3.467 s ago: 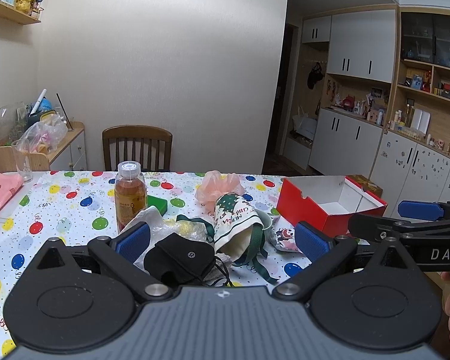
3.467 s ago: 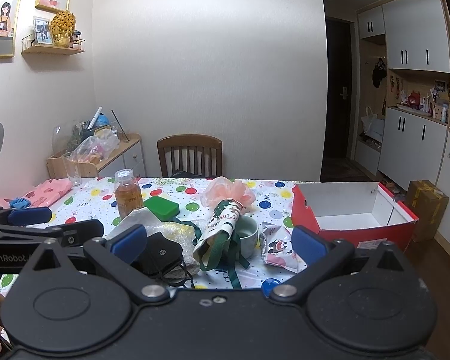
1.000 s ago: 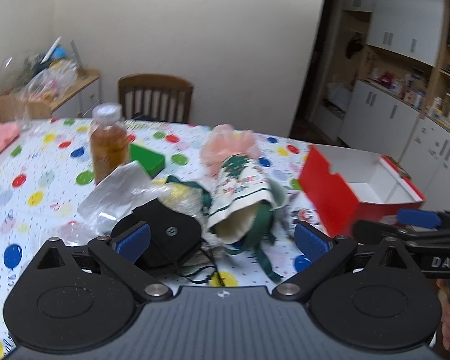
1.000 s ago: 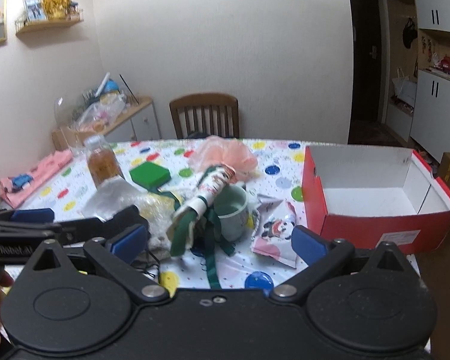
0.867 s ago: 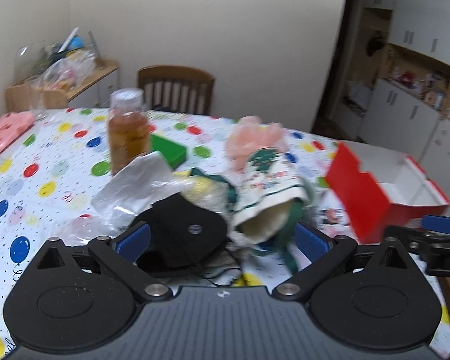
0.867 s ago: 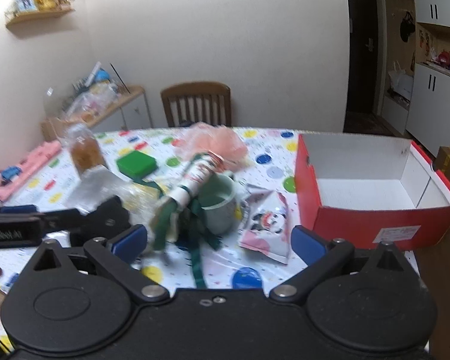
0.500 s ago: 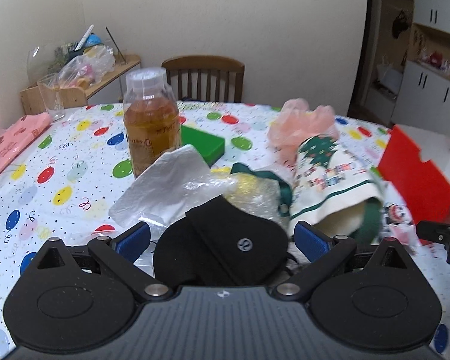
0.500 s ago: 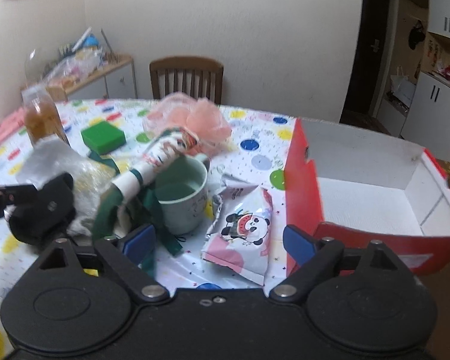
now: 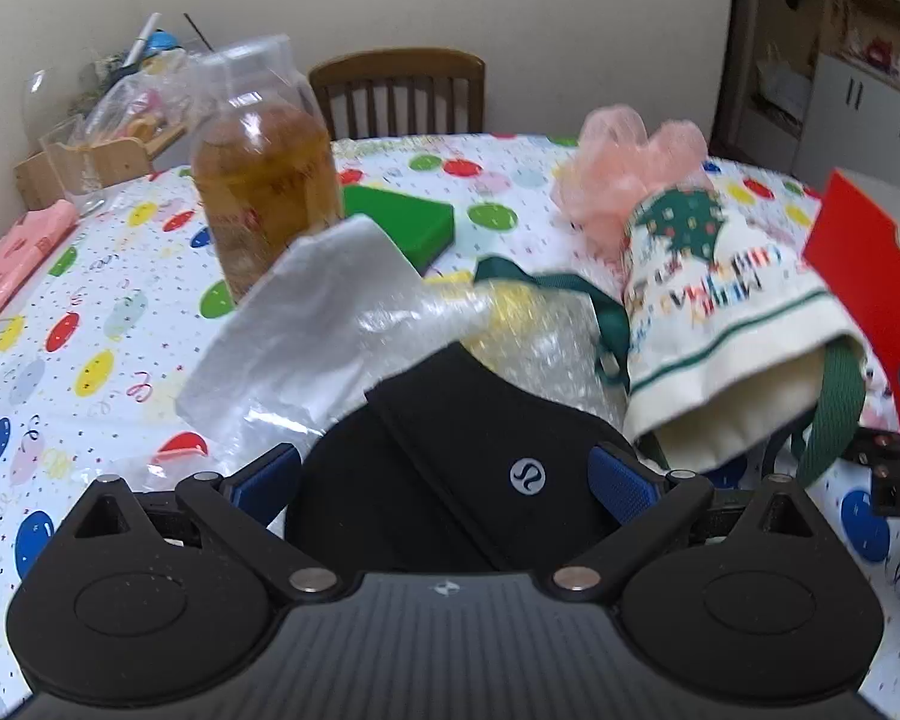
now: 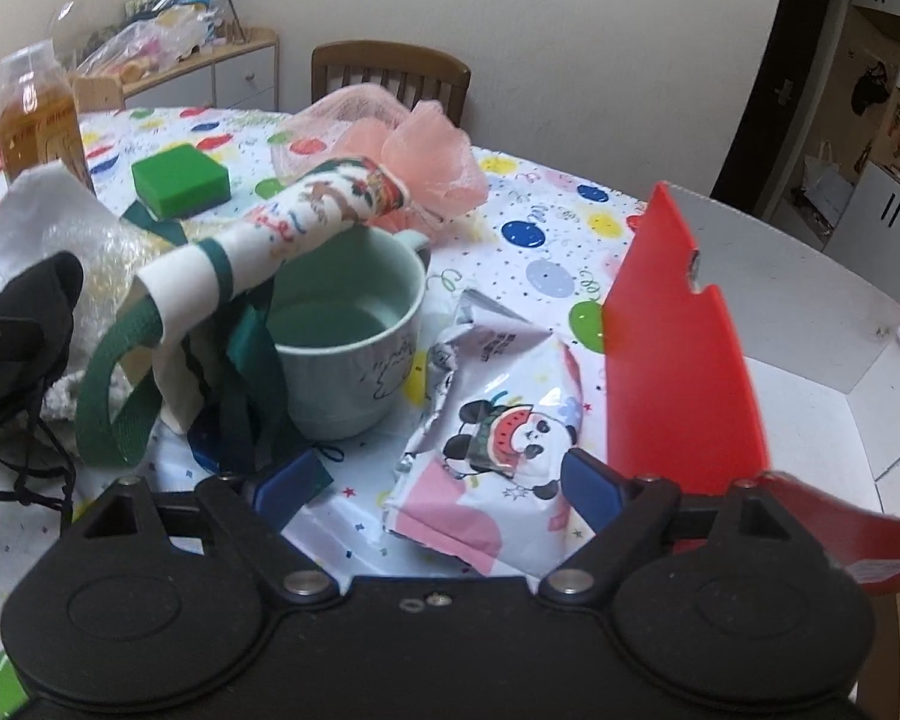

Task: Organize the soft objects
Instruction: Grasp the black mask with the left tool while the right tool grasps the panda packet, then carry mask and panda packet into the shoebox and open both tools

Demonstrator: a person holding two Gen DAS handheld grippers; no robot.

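Observation:
My left gripper [image 9: 444, 474] is open, with its blue pads on either side of a black fabric face mask [image 9: 468, 456] that lies on bubble wrap [image 9: 528, 348]. My right gripper [image 10: 438, 480] is open just above a pink and white panda snack pouch [image 10: 486, 438]. A Christmas cloth bag [image 9: 720, 324] with green straps leans on a pale green mug [image 10: 348, 336]. A pink mesh sponge [image 10: 414, 150] lies behind them. A red box [image 10: 780, 360] with a white inside stands open at the right.
A bottle of amber drink [image 9: 264, 180] and a green block [image 9: 408, 222] stand behind the pile. A white plastic bag [image 9: 306, 324] lies at the left. A wooden chair [image 9: 402, 90] is at the table's far side. The tablecloth [image 9: 90, 312] is white with coloured balloons.
Both grippers have moved forward and down toward the table. The left now straddles the black mask; the right has come close over the panda pouch, next to the red box.

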